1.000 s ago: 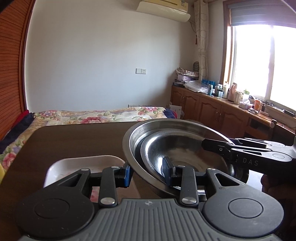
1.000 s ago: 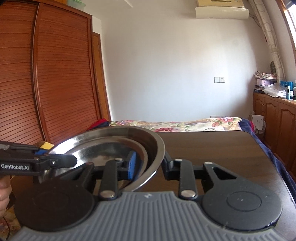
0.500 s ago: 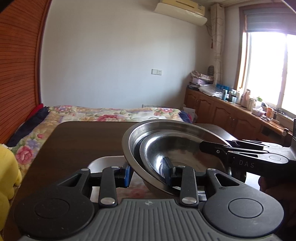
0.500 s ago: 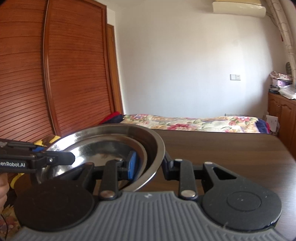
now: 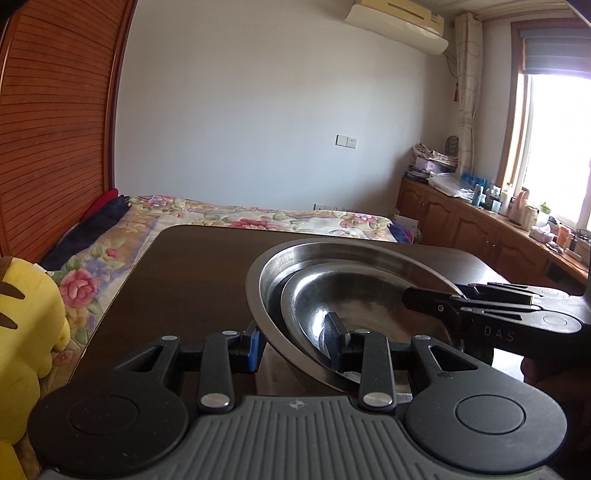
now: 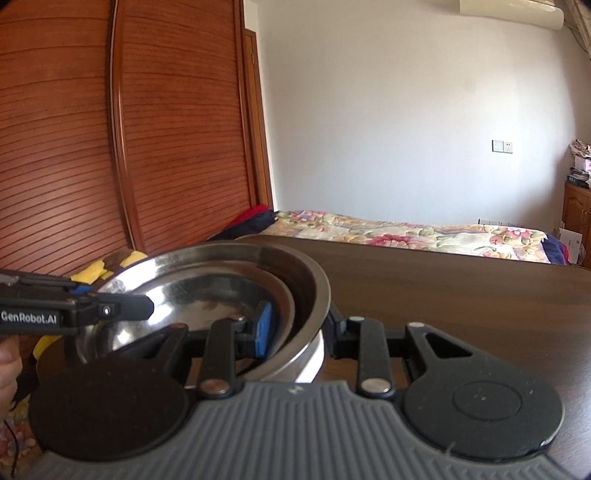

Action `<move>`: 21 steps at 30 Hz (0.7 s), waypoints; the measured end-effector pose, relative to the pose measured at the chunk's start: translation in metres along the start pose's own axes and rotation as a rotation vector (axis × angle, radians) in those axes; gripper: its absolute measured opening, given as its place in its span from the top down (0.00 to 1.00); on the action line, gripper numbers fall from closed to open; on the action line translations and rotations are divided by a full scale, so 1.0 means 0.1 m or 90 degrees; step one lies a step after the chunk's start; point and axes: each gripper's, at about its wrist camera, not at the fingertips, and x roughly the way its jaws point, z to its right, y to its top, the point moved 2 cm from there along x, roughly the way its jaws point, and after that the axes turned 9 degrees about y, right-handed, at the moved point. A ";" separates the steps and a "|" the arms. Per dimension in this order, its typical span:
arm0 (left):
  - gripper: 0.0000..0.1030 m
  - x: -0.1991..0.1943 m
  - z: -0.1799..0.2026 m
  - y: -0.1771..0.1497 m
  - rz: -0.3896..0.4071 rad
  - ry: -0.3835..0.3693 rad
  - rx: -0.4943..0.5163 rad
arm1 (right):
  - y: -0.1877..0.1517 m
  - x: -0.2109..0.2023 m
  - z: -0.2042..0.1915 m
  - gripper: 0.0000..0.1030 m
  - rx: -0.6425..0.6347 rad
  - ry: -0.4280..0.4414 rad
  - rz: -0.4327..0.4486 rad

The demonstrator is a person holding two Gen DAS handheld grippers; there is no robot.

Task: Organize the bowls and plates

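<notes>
both grippers are clamping opposite rims of the nested steel bowls [image 5: 354, 295]: left gripper [image 5: 295, 341] and right gripper [image 6: 299, 325], above the dark table [image 6: 461, 288].

A bedroom with a plain white wall [image 5: 258, 110] carrying a light switch [image 5: 346, 141] and an air conditioner [image 5: 399, 20] near the ceiling. A tall slatted wooden wardrobe [image 6: 110, 129] fills the left side. A bed [image 5: 240, 216] with a floral cover lies beyond a dark wooden table [image 5: 192, 266]. On the right, low wooden cabinets [image 5: 461, 221] cluttered with bottles run under a bright window [image 5: 554, 147] with a curtain [image 5: 466, 92].
</notes>
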 end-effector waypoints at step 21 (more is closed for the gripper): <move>0.64 0.04 -0.01 -0.14 -0.020 0.001 0.000 | -0.04 0.07 -0.08 0.69 -0.006 -0.004 -0.018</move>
